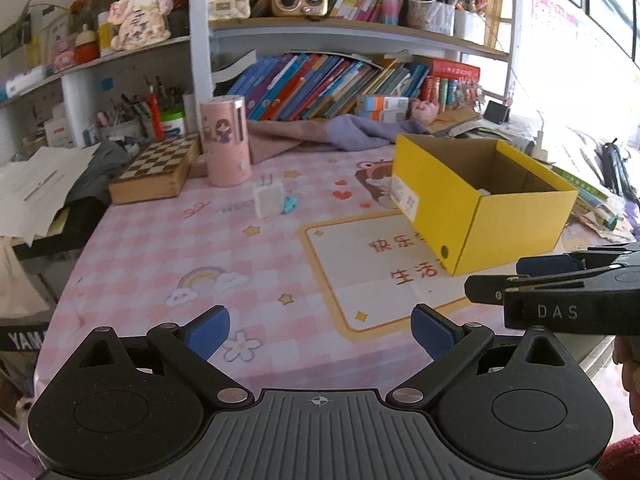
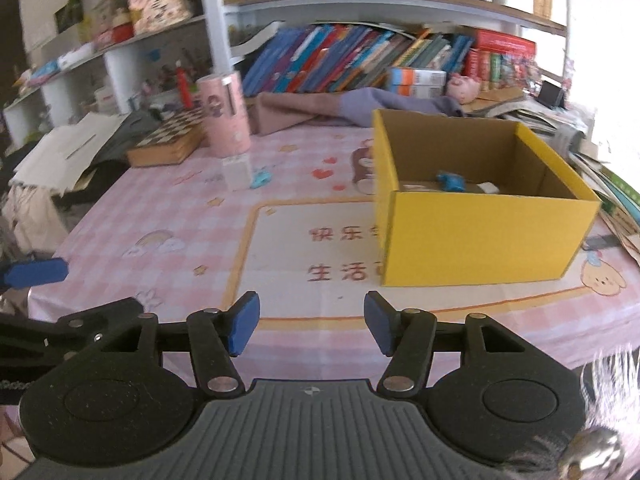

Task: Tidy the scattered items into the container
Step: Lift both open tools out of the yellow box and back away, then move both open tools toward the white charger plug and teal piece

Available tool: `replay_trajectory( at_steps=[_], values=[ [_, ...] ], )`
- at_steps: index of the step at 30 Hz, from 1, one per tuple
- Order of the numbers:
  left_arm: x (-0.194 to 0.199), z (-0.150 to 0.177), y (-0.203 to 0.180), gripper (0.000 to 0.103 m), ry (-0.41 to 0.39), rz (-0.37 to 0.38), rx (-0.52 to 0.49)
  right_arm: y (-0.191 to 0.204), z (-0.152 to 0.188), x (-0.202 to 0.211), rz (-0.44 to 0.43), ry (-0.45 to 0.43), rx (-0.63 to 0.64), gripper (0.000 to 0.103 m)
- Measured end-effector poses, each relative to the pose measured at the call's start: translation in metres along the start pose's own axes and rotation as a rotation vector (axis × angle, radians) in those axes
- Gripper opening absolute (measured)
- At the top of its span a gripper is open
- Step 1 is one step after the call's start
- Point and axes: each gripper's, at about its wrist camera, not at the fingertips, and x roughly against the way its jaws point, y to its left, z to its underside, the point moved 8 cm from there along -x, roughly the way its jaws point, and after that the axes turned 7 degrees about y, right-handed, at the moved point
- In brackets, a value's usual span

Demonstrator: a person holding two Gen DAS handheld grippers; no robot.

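Observation:
A yellow cardboard box (image 1: 480,208) (image 2: 480,236) stands open on the pink checked tablecloth, to the right. Inside it lie a small blue item (image 2: 450,180) and a white piece (image 2: 490,188). A white charger plug (image 1: 268,200) (image 2: 236,172) stands on the cloth to the left of the box, with a small light-blue item (image 1: 290,204) (image 2: 262,178) beside it. My left gripper (image 1: 322,332) is open and empty above the near part of the table. My right gripper (image 2: 312,328) is also open with nothing between its pads, short of the box.
Behind the charger stand a pink cylinder (image 1: 226,140) and a wooden chessboard case (image 1: 156,172). Purple and mauve cloth (image 1: 320,132) lies by the bookshelf. Papers (image 1: 36,188) pile up on the left, books and papers (image 2: 600,168) on the right.

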Motion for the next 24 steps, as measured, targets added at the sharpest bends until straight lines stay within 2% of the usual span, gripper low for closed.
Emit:
replay_trajectory(
  at_steps=[13,24],
  values=[
    [0.008,0.007,0.032,0.099,0.001,-0.061,0.069,0.039,-0.002,-0.011,-0.054,0.027,0.087,0.058],
    [0.008,0.004,0.036,0.099,-0.008,-0.065,0.067,0.044,-0.007,-0.014,-0.06,0.021,0.085,0.058]
  ],
)
